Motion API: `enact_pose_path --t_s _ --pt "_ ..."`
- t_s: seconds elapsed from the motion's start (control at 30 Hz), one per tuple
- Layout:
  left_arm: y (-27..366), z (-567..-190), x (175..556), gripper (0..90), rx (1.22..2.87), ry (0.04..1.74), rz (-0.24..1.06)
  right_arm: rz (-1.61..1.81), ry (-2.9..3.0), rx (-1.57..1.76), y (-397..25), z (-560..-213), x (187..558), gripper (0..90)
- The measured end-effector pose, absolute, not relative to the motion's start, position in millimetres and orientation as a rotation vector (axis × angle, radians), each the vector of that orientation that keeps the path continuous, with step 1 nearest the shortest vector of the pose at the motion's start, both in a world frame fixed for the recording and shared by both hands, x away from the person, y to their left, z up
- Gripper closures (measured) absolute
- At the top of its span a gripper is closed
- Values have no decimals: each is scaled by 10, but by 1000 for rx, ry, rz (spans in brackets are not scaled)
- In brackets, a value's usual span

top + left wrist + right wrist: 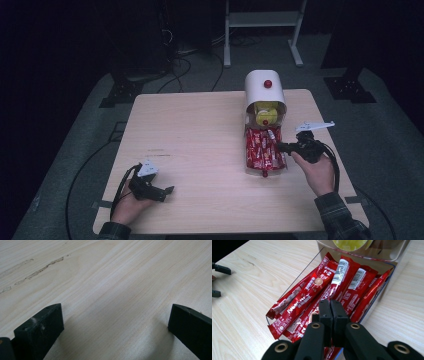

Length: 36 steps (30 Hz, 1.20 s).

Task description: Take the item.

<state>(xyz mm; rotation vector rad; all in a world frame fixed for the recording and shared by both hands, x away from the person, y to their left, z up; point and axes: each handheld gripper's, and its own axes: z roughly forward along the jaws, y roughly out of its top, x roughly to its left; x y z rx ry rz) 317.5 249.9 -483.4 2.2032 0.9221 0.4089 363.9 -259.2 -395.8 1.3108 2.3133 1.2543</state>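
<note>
We note a pale wooden table (200, 135), grain running lengthwise, with a few faint scuff marks (40, 270) near the left side. The room around it is dark; grey floor (390, 125) shows on all sides, black cables (185, 65) lie behind the table, and the legs of a white stand (260, 30) rise at the far end.

On the right half of the table sits a clear tray (384, 287) packed with red sachets (312, 297), lying side by side and partly overlapping. At the tray's far end stands a white domed container (264, 87) with a red knob (268, 83); something yellow (266, 115) sits in its opening, though we cannot tell what it is in this dim light.

The right gripper (329, 307) hovers just above the near end of the sachets, its jaws pressed together with nothing between them. In the high view it sits at the tray's right edge, held by the right hand (316, 170).

The left gripper (167, 190) rests low near the front left of the table, well apart from the tray, held by the left hand (131, 205). Its jaws are spread wide over bare wood.
</note>
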Motion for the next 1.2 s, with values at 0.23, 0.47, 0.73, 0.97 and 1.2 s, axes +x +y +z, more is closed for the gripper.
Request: enact_pose_path --t_s 0.23,0.47,0.73,0.97,1.2 --pt "2499 -4834 3175 0 2203 922 409 1256 2312 1291 -2633 -3935 3622 879" --pt "2499 -4834 3174 0 2203 922 409 1261 2298 1299 -2698 -3922 3611 879" --pt "2499 -4834 3174 0 2203 922 409 1268 2285 1318 -2795 -3914 3605 879" --pt "2499 -4834 3174 0 2203 922 409 1263 2278 1332 -2869 -3914 3609 879" --pt "2499 -4834 3174 0 2203 922 409 1258 2255 1359 -2946 -3912 3608 879"
